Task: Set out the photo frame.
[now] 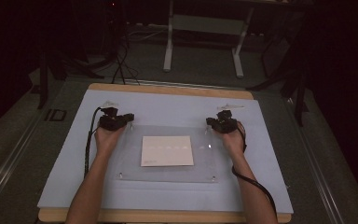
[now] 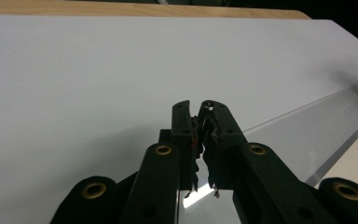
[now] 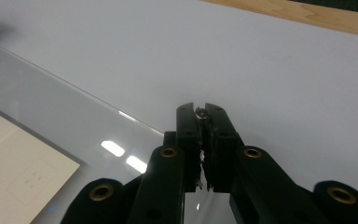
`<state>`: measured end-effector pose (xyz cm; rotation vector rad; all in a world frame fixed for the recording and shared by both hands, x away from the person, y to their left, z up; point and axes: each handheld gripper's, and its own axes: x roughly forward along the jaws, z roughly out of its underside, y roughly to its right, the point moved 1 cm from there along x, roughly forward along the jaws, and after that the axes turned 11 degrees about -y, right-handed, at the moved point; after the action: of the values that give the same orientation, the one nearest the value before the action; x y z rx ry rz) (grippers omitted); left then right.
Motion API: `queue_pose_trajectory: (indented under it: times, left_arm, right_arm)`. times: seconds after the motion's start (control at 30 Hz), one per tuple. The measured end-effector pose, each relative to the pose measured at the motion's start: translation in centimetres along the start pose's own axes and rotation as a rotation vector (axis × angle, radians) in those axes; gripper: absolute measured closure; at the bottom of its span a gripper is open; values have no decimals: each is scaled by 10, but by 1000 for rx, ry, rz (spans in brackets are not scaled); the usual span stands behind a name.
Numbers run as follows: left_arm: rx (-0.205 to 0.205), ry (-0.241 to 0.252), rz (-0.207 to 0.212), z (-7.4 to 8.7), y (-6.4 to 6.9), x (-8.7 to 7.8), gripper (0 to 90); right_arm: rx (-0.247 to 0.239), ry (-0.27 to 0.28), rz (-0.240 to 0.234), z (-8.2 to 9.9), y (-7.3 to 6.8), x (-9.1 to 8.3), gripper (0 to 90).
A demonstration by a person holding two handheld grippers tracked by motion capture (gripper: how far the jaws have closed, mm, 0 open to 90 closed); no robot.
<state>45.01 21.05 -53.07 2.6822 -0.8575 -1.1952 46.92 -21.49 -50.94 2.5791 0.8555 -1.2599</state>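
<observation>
While both jaws sit closed, the left hand-held gripper (image 1: 122, 119) and right hand-held gripper (image 1: 216, 122) pinch the far corners of the clear rectangular acrylic sheet (image 1: 130, 161). A cream square paper card (image 1: 167, 150) lies under it, mid-tabletop (image 1: 168, 105).

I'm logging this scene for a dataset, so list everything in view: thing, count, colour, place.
Table: one, wooden, centre.
Mat: one, pale blue, covering the table.
Clear plate: one, transparent, on the mat.
Paper sheet: one, cream, at the plate's middle.
Stand: one, white, on the floor behind.
Left tongs: black, shut, at the plate's far left corner.
Right tongs: black, shut, at its far right corner.
</observation>
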Motion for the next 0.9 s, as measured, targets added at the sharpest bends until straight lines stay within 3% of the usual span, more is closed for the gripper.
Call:
queue_pose_trajectory:
  times: [0.17, 0.3, 0.57, 0.67, 0.9]
  left_arm:
    - [-32, -16, 12, -4, -2, 3, 828]
    - [-40, -46, -5, -9, -1, 5, 832]
    - [-75, -47, 5, -12, -3, 8, 832]
    - [-108, -40, 6, -13, -4, 11, 832]
    - [-131, -38, 3, -14, -5, 14, 832]
  right_arm:
    - [15, -6, -14, -2, 3, 1, 859]
    - [31, -9, -28, -5, 6, 2, 859]
    - [47, -21, -38, -8, 8, 4, 858]
    - [64, -20, -46, -10, 10, 5, 857]
    - [65, -36, -33, -13, 9, 6, 853]
